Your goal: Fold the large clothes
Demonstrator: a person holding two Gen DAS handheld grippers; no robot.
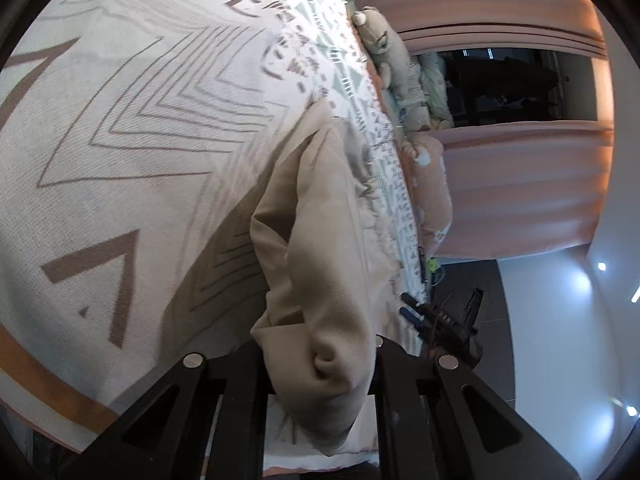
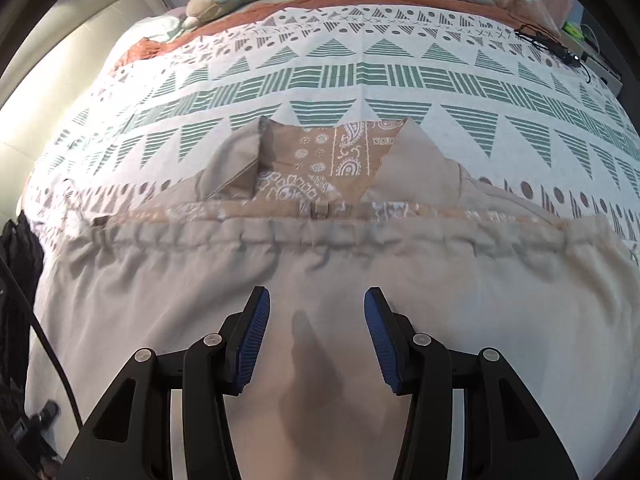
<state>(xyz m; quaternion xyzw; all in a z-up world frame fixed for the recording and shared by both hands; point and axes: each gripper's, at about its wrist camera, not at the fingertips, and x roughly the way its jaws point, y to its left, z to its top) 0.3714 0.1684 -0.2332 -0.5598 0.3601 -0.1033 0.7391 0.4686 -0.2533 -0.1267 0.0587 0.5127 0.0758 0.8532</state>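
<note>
1. Two views, left wrist first. The left gripper is clamped on a bunched fold of the beige garment; the cloth fills the gap between the jaws and bulges out in front of them, so the fingertips themselves are hidden. From the grip the garment hangs and drapes back onto the patterned bedspread, throwing a shadow, which suggests this part is lifted off the bed. The right gripper shows small at the far edge, blue pads visible.

2. In the right wrist view, the right gripper stands with its jaws apart, blue pads clear on both sides and nothing between them. It hovers just above the broad beige panel, which lies spread across the bed. Beyond it run a gathered seam and an open collar with a paisley lining.

3. Handling, as I judge it: the cloth is soft, light and limp, and creases wherever it is pinched. It will sag between two holds and drag on the bedspread rather than slide cleanly.

4. Where to hold: an edge or corner, pinched through all its layers. The gathered seam is thicker and should slip less than the flat middle, which offers no ridge to pinch.
</note>
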